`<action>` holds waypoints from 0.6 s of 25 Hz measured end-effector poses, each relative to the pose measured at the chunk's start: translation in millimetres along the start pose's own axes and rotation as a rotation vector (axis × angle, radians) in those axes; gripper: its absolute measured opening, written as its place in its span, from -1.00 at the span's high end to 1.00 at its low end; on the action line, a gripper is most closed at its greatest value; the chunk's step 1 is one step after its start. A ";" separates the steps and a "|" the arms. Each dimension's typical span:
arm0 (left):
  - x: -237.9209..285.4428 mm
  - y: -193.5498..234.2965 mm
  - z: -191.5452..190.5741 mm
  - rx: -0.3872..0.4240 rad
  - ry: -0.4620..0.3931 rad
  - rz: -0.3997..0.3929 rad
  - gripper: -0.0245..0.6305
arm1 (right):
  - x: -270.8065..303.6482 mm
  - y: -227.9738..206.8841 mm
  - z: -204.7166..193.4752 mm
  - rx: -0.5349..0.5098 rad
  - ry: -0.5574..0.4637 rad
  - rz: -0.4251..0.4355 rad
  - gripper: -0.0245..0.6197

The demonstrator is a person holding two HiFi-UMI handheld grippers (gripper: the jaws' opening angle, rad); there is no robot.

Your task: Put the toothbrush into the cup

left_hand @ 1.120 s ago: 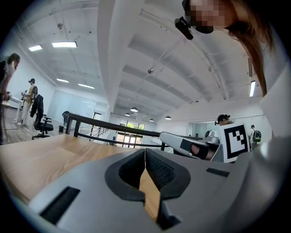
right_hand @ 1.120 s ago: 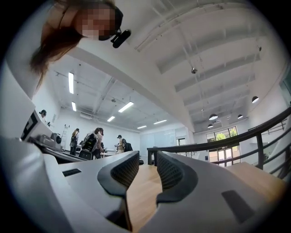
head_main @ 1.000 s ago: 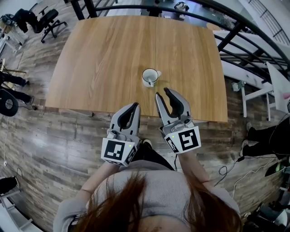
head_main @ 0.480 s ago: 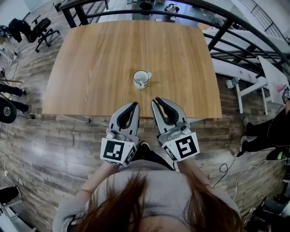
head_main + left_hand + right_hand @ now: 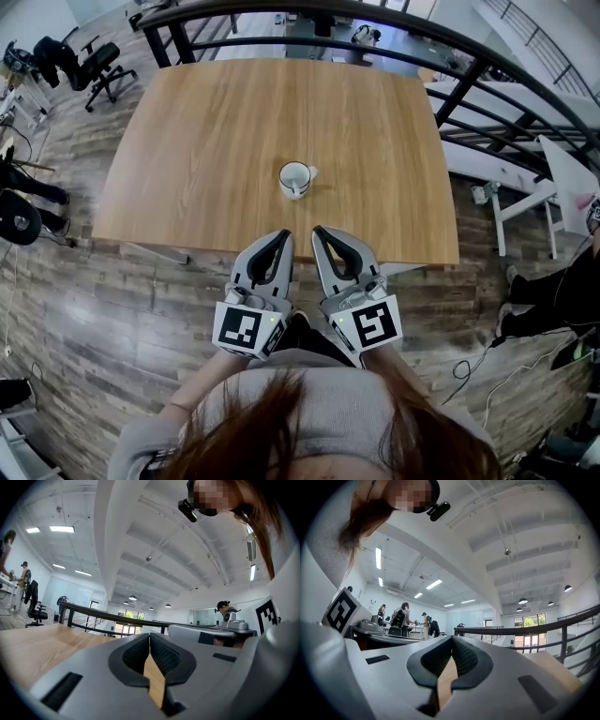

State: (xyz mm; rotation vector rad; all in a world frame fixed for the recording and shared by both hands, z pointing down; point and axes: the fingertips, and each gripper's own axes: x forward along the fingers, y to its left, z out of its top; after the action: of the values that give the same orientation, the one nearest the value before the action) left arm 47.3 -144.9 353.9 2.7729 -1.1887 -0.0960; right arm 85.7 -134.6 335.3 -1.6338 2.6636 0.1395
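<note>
Both tongs are sitting closed and empty: the left gripper (image 5: 283, 235) and the right gripper (image 5: 317, 232) are hovering side by side on the person's side of the cup (image 5: 296, 179). No toothbrush is lying around the cup on the table (image 5: 187, 141). Whether one is standing inside is too small to tell, so progress is remaining unclear. Only the head view is showing the cup; the gripper views are confirming the pads are meeting

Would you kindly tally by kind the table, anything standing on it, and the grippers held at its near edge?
Table: 1
Cup: 1
Grippers: 2, the left gripper and the right gripper
Total: 4
</note>
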 end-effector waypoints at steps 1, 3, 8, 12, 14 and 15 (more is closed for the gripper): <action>-2.1 -1.0 -2.0 0.003 0.000 0.006 0.90 | -1.9 0.3 -0.9 0.018 -0.006 0.005 0.88; -6.7 -2.8 -6.6 0.007 0.002 0.016 0.90 | -6.5 0.8 -1.6 0.039 -0.016 0.012 0.88; -16.4 -7.3 -8.7 -0.002 -0.007 0.015 0.90 | -18.6 3.7 6.8 0.038 -0.026 -0.004 0.88; -28.8 -22.3 -7.6 0.003 -0.039 -0.018 0.90 | -38.1 15.8 11.8 0.038 -0.045 -0.020 0.88; -42.0 -30.4 -6.2 0.005 -0.052 -0.028 0.90 | -50.5 27.3 15.0 0.037 -0.054 -0.023 0.88; -52.1 -34.1 -5.4 0.006 -0.056 -0.030 0.90 | -57.2 35.5 16.8 0.037 -0.056 -0.025 0.88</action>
State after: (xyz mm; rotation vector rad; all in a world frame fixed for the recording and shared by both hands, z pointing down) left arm 36.5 -83.4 355.0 2.8118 -1.1615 -0.1740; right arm 79.5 -66.4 324.3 -1.6268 2.5880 0.1322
